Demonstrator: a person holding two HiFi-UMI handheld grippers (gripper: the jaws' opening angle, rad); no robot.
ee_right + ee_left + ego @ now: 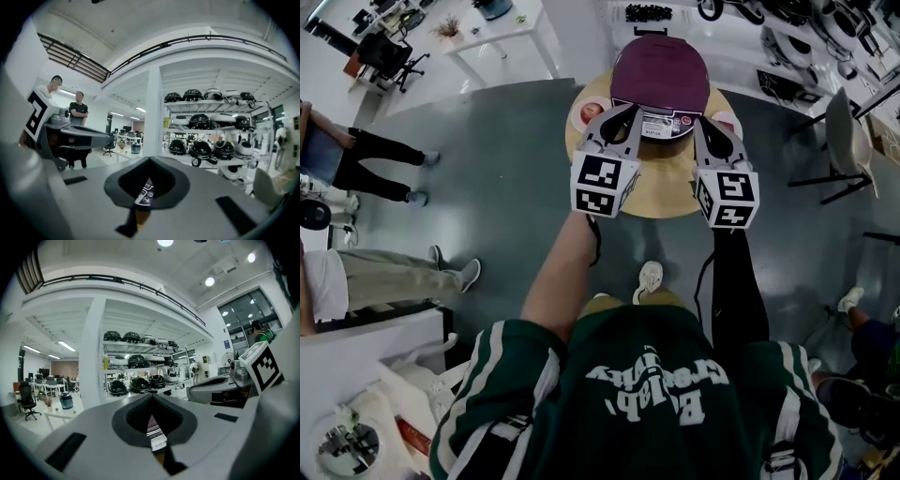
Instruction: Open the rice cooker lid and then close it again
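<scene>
The left gripper [151, 397] is showing its jaws pressed together with nothing caught between them, only a slit below the tips through which a printed label on the cooker is peeping. The right gripper [148, 160] is likewise pinched closed and empty, looking down at the small buttons of the control panel [661, 125]. Both tips are hovering just in front of the maroon rice cooker [659, 67], which is sitting with its lid down on the far side of the round wooden table [661, 197]. Opening, by my reading, is not yet begun. To do it well, one closed tip should probably be pressing the lid's release at the front, squarely and downward rather than forward, while the other is bracing the body so that the cooker is not sliding away. The release itself is hard to pick out here.
</scene>
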